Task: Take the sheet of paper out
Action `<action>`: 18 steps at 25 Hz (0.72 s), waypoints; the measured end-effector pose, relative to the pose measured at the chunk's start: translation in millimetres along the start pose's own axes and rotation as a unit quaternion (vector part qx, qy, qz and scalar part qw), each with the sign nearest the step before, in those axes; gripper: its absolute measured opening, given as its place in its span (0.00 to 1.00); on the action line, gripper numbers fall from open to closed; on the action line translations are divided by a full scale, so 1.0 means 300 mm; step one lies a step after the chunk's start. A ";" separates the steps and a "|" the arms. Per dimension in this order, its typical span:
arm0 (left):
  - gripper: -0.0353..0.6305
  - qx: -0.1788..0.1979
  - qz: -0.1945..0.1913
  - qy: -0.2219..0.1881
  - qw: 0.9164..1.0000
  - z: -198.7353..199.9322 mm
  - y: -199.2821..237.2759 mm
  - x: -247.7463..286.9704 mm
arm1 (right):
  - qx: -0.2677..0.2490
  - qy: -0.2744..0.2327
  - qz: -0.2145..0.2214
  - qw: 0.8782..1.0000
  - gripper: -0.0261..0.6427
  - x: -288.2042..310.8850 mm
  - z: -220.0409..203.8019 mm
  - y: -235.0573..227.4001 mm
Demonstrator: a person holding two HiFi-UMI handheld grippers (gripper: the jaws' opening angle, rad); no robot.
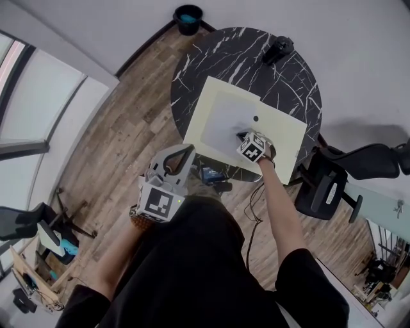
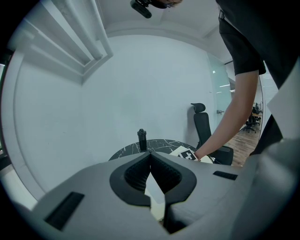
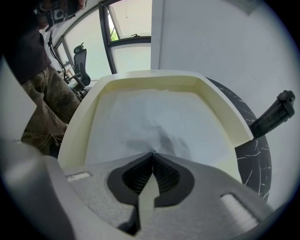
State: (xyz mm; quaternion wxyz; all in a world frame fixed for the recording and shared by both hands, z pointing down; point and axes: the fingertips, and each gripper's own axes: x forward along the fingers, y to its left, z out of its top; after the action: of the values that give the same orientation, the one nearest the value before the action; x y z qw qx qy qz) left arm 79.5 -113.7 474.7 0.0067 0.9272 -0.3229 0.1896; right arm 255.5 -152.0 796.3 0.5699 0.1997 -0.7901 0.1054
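A white sheet of paper (image 1: 224, 122) lies in a shallow cream tray (image 1: 285, 138) on the round black marble table (image 1: 218, 54). My right gripper (image 1: 242, 135) points steeply down at the sheet's near part. In the right gripper view its jaws (image 3: 153, 152) are shut, and the paper (image 3: 150, 117) is puckered into a small crease right at the tips. My left gripper (image 1: 181, 152) hangs off the table near the person's body. In the left gripper view its tips (image 2: 150, 152) meet with nothing between them.
A black upright object (image 1: 278, 48) stands at the table's far edge, also seen in the right gripper view (image 3: 276, 112). A small dark spot (image 1: 256, 118) marks the tray. A black office chair (image 1: 333, 179) stands right of the table, and a teal bin (image 1: 188, 18) sits by the wall.
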 end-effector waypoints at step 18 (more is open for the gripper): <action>0.05 0.001 -0.009 -0.010 1.000 0.013 -0.024 -0.020 | -0.003 -0.008 -0.028 1.000 0.04 -0.083 0.013 0.000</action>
State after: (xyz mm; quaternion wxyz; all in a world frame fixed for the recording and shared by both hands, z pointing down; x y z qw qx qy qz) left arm 80.9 -105.0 469.7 0.0044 0.9322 -0.3140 0.1801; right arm 258.9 -148.7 771.6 0.5668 0.2212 -0.7890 0.0854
